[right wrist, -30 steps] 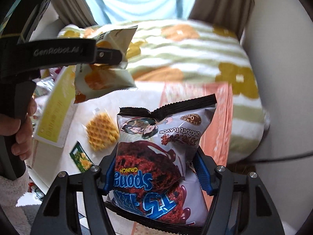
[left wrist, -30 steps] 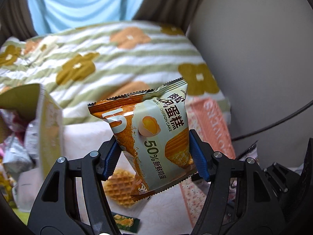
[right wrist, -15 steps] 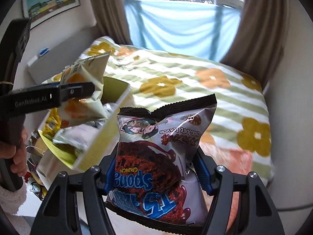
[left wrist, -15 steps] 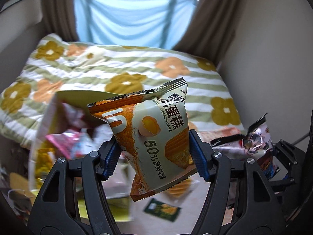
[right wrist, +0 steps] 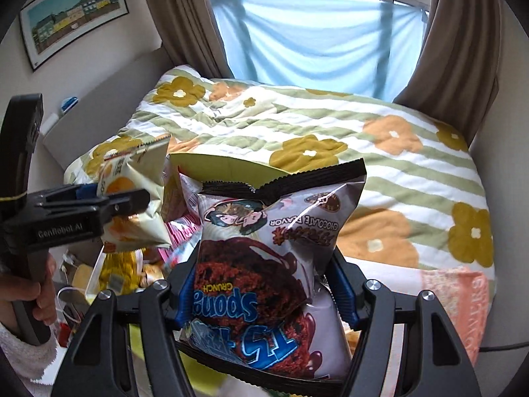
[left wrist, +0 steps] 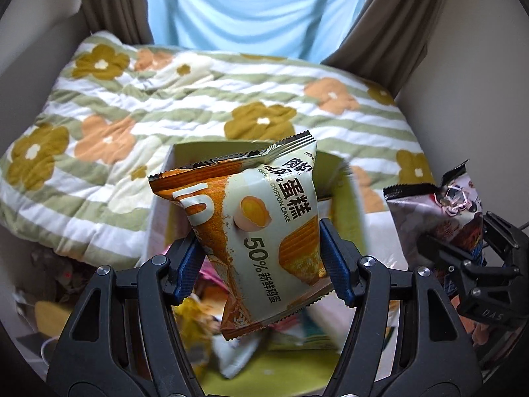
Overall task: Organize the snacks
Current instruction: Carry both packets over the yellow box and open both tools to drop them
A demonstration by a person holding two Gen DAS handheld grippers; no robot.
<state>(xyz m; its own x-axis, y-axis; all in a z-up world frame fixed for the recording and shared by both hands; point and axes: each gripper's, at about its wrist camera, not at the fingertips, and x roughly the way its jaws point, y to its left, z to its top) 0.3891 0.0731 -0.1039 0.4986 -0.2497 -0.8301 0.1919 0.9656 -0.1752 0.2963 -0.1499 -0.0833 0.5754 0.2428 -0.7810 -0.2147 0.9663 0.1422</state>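
Two packets up: your left gripper clamps chiffon cake packet, right gripper clamps chocolate sponge bag. Flowered quilt 12 o'clock, blue curtain beyond.

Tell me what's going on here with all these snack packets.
A person is sorting snacks with a handheld gripper in each hand. The left gripper is shut on a chiffon cake packet, held in the air above an open yellow-green box already holding other snacks. The right gripper is shut on a chocolate Sponge Crunch bag beside it. Neither packet is in the box yet. A floral quilt lies behind.
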